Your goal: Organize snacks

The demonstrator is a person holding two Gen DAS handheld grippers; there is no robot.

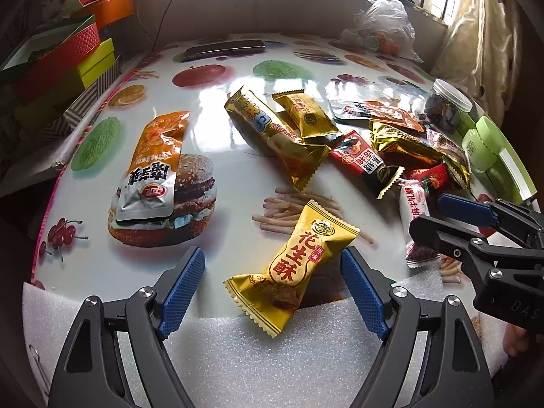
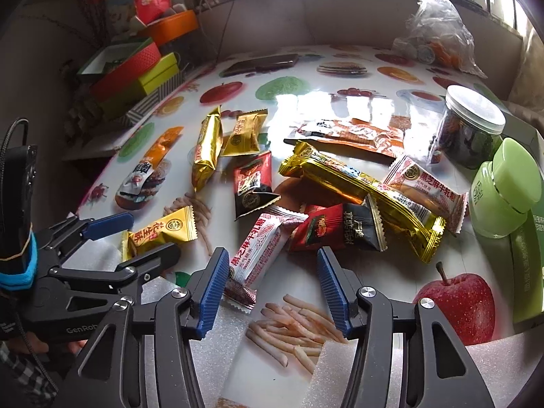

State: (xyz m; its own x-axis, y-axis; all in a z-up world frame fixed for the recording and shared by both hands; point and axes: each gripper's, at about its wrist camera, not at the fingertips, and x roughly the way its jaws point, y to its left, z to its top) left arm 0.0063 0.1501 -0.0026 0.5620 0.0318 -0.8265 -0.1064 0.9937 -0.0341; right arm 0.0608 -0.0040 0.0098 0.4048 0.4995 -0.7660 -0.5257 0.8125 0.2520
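The small gold foil-wrapped peanut candy packet (image 1: 292,265) lies near the table's front edge, half over a white foam pad (image 1: 238,357), between the spread blue pads of the left gripper (image 1: 272,289), which touch nothing. It looks light, crinkly and slick; I'd pinch it across the puffed middle, not the flimsy crimped ends. The right gripper (image 2: 270,289) stands partly open and empty, with a white-and-red nougat bar wrapper (image 2: 261,251) just beyond its left pad. More wrappers crowd the glossy fruit-print tabletop (image 2: 289,102) behind.
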